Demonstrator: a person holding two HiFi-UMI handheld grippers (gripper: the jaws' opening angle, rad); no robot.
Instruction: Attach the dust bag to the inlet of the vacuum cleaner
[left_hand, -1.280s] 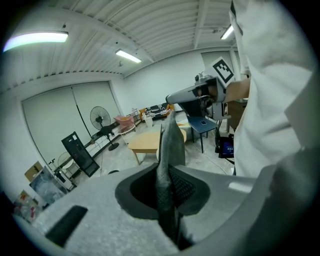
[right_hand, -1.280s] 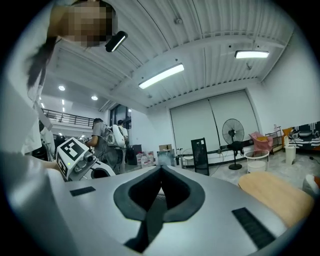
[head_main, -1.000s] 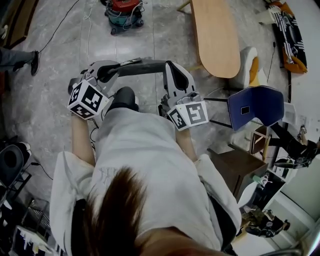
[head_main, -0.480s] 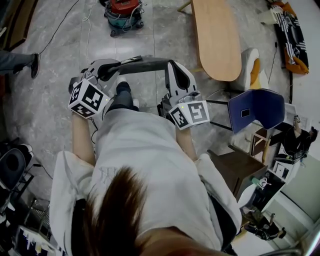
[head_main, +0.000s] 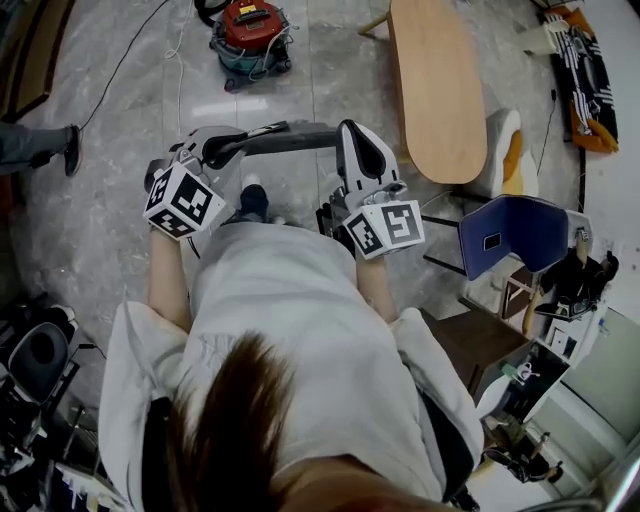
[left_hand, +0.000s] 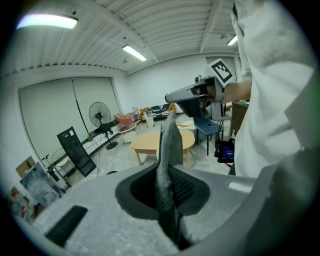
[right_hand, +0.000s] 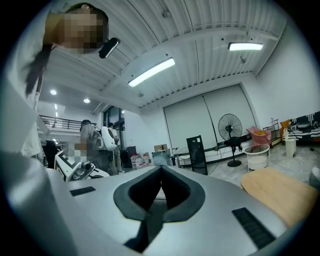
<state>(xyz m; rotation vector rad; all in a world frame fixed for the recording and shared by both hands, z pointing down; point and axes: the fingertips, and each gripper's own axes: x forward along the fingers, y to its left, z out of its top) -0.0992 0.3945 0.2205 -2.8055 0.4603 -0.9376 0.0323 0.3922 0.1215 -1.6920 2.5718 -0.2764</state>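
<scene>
The head view looks down on the floor (head_main: 90, 210), on the person (head_main: 300, 340) who carries the tools, and on a long wooden table (head_main: 435, 90) and a blue chair (head_main: 510, 230) at the right. Only this view shows the red vacuum (head_main: 250, 28). It stands on the floor at the top edge, well apart from both tools, and the frame cuts it off partly. The two gripper views show the room from the side instead: a ceiling with strip lights, a standing fan (right_hand: 230, 125), and in the right gripper view other people (right_hand: 90, 145) far at the left.

The grey bag (head_main: 290, 137) is held in the air in front of the person, stretched level between the tools. The left tool (head_main: 238, 143) is closed on one end of it. In the left gripper view the bag stands edge-on in the jaws and runs up toward the right tool (head_main: 348, 128). The right tool's jaws are pressed together on the bag's other end, as the head view shows. In the right gripper view only a thin dark strip shows in the slit, and the rest of the bag is hidden behind the jaws. I cannot make out the bag's opening in any view.
</scene>
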